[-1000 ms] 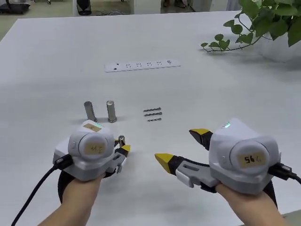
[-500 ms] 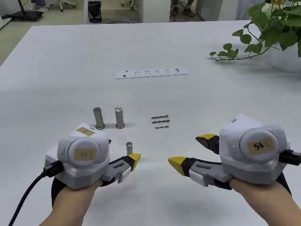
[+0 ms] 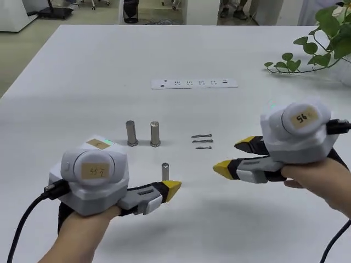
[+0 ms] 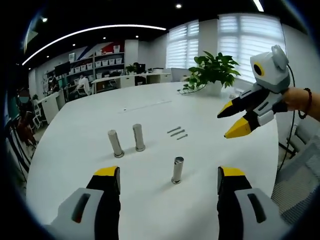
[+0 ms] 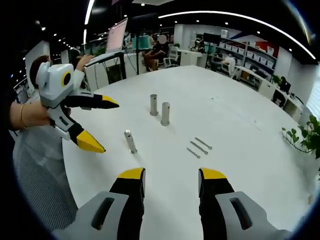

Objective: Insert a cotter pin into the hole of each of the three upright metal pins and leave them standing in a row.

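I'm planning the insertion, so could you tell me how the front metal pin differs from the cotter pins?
The front metal pin stands upright; the cotter pins lie flat, side by side. The pin is a thick cylinder; the cotter pins are thin slivers. The pin stands just ahead of the open left gripper; the cotter pins lie nearer the open right gripper. Both are grey metal, ungripped on the white table.
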{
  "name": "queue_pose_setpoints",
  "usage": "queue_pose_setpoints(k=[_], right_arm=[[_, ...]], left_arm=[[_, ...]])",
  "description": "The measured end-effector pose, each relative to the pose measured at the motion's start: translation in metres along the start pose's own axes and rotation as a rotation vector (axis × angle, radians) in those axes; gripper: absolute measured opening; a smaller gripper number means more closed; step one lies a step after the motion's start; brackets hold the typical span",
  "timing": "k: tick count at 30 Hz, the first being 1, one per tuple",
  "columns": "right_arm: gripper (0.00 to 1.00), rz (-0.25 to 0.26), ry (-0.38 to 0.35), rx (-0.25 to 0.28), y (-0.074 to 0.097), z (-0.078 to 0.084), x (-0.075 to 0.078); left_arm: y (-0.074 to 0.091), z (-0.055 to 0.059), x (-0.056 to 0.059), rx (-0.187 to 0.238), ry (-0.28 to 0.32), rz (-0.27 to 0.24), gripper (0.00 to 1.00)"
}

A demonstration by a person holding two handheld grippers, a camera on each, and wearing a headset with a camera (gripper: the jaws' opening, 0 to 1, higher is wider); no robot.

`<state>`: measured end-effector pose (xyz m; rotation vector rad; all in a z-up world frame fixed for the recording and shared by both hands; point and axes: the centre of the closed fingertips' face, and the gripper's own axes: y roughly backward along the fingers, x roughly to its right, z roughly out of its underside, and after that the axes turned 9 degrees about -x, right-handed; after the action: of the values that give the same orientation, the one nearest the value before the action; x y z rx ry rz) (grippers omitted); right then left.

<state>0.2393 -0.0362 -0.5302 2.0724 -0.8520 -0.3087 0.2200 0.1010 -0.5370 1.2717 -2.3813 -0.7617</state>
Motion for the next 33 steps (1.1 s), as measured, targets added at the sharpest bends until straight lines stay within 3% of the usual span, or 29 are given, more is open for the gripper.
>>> queue_pose_setpoints(k=[10, 15, 20, 33], right_arm=[[0.34, -0.042, 0.125, -0.082, -0.023, -0.013, 0.016], [0.32, -0.076, 0.153, -0.117, -0.040, -0.015, 0.023], [0.29, -0.073, 0.214, -0.173, -0.055, -0.012, 0.031], [0.14, -0.141, 0.220, -0.252, -0.097, -0.007, 0.043]], left_arm=[[0.003, 0.004, 0.002, -0.009, -0.049, -0.001, 0.82], [0.003, 0.004, 0.003, -0.002, -0.049, 0.006, 0.82], [0.002, 0.006, 0.003, -0.006, -0.056, 0.013, 0.81], [0.005, 0.011, -0.001, -0.018, -0.037, 0.019, 0.79]])
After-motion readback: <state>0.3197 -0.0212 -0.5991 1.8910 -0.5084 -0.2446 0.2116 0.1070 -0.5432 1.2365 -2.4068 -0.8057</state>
